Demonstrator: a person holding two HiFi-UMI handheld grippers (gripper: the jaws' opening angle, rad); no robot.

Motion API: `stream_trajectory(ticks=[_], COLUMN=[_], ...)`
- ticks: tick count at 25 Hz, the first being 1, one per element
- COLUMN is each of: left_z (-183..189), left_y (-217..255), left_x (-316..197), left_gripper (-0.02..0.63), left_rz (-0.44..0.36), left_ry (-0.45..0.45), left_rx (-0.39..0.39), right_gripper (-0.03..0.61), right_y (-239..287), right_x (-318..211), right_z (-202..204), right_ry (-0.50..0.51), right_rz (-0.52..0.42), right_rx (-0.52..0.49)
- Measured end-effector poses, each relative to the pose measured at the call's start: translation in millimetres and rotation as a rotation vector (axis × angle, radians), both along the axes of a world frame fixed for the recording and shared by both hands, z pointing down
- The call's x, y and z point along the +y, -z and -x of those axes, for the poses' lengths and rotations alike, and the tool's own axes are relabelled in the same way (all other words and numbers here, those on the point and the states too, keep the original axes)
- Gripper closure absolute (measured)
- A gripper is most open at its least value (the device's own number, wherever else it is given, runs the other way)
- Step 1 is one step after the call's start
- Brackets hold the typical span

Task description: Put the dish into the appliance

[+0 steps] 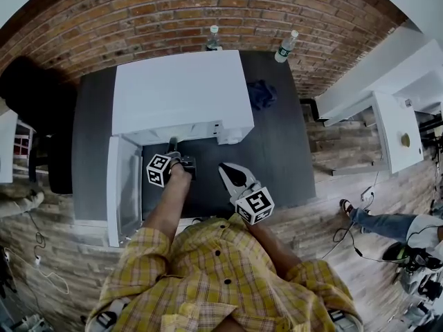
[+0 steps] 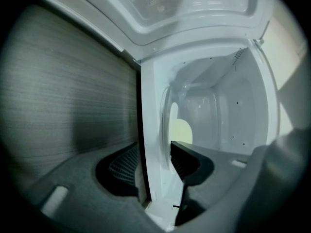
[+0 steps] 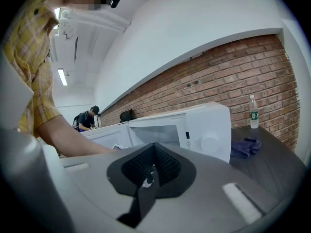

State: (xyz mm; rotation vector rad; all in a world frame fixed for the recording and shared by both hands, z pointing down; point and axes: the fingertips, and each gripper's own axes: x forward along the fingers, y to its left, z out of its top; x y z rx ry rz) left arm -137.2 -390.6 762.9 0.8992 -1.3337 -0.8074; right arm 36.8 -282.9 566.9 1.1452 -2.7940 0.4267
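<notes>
A white microwave (image 1: 180, 92) stands on the dark table (image 1: 277, 158), its door (image 1: 123, 185) swung open to the left. My left gripper (image 1: 173, 147) reaches into the doorway. In the left gripper view it is rolled on its side and open (image 2: 153, 164), with the microwave's white front edge (image 2: 154, 130) between its jaws and the lit cavity (image 2: 228, 110) beyond. A pale rounded rim (image 2: 167, 110) lies against the cavity floor; I cannot tell whether it is the dish. My right gripper (image 1: 228, 171) hovers in front of the microwave (image 3: 204, 130), shut (image 3: 154, 166) and empty.
A blue cloth (image 1: 261, 94) lies right of the microwave. Two water bottles (image 1: 214, 39) (image 1: 285, 47) stand at the brick wall. A white desk (image 1: 394, 130) is at the right, a black chair (image 1: 34, 95) at the left. Another person's legs (image 1: 387, 223) show on the floor.
</notes>
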Motion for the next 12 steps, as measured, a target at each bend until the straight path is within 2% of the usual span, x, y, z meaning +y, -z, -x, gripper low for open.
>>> stream_trajectory(ticks=[5, 9, 12], left_z=[-3.9, -5.7, -7.8], left_y=[12.7, 24.7, 35.4], left_x=[5.2, 12.4, 20.6], left_gripper=[0.445, 0.454, 0.497], left_rz=[-0.039, -0.069, -0.093], left_ry=[-0.03, -0.035, -0.056], left_rx=[-0.004, 0.002, 0.0], right_gripper=[0.575, 0.575, 0.575], right_y=[4.4, 6.0, 8.7], right_x=[4.4, 10.7, 16.1], right_z=[5.1, 7.9, 9.8], right_ry=[0.003, 0.004, 0.001], right_rz=[-0.007, -0.008, -0.014], right_rx=[0.004, 0.011, 0.012])
